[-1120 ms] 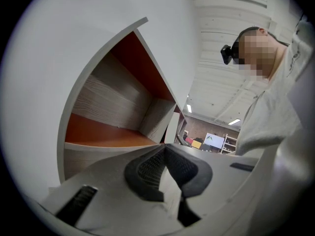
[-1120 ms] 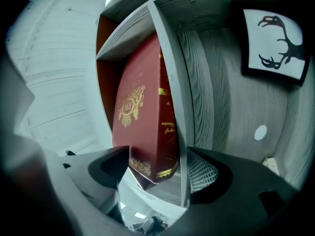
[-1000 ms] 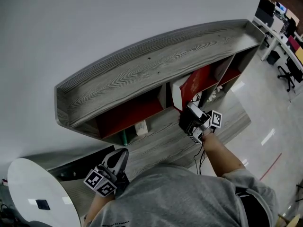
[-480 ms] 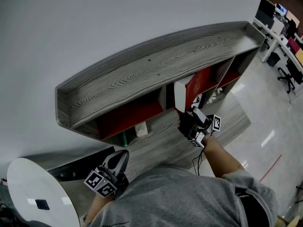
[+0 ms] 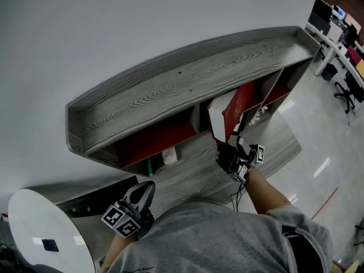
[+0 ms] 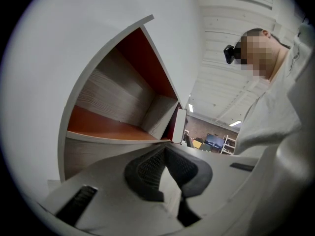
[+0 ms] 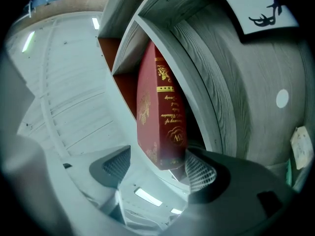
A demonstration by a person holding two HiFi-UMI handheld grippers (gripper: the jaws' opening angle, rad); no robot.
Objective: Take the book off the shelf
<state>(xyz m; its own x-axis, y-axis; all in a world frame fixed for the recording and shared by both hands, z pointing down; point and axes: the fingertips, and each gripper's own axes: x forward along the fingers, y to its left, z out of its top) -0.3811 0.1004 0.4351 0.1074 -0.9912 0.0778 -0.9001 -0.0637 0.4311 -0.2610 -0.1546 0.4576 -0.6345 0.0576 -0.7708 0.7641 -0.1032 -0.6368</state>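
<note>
The right tool (image 5: 232, 144), seen from the head camera, is at the open front of the grey wood-grain shelf (image 5: 187, 78), pinching the lower end of a red book (image 5: 238, 108). The book sits in a middle compartment of the shelf, tilted, its top leaning out past the shelf's front edge and its white page edge turned toward the shelf's left end. The left tool (image 5: 147, 189) hangs well in front of the shelf's left end, near the person's body, away from the book.

In the left gripper view, the left tool (image 6: 165, 149) has its pads pressed together at the tips with nothing between them, aimed at the shelf's end compartment (image 6: 108, 127) with its orange-red floor.

In the right gripper view, the right tool (image 7: 162, 161) straddles the bottom corner of the red book (image 7: 160, 112), one pad on each side. The gold-lettered spine faces the camera, and the book leans against the shelf's grey divider (image 7: 189, 58).
</note>
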